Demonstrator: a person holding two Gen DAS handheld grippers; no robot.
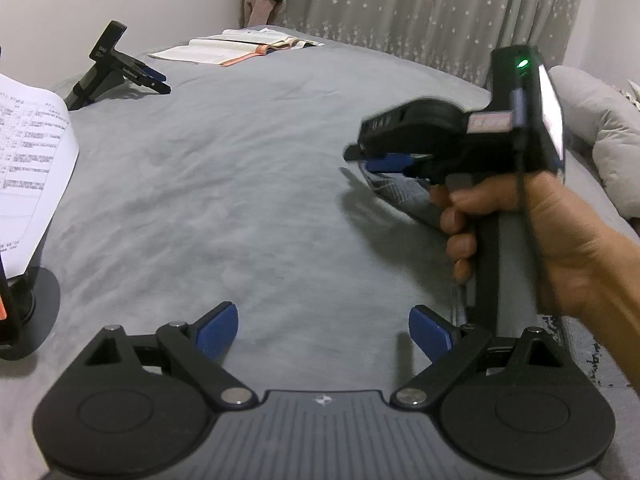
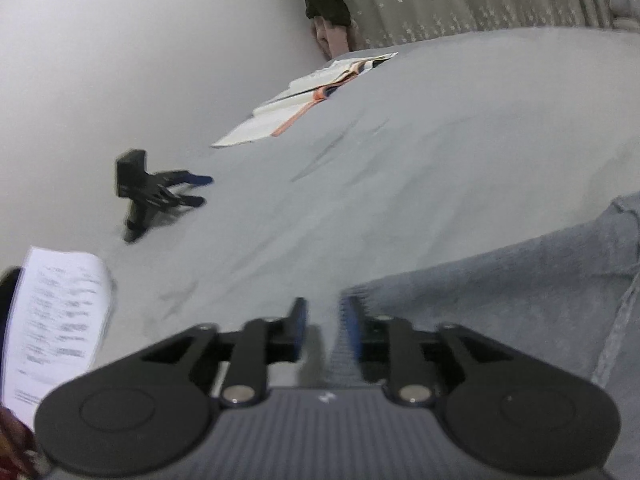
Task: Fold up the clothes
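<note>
Our left gripper (image 1: 323, 330) hangs wide over bare bed (image 1: 240, 160); right gripper (image 2: 323, 320) part-open, nothing between the jaws; garment (image 2: 500, 288) lies right, nearest it, long axis running away rightward.

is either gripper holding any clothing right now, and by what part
No. The left gripper is wide open over bare bedding; the right gripper has nothing between its parted pads, beside the grey garment.
</note>
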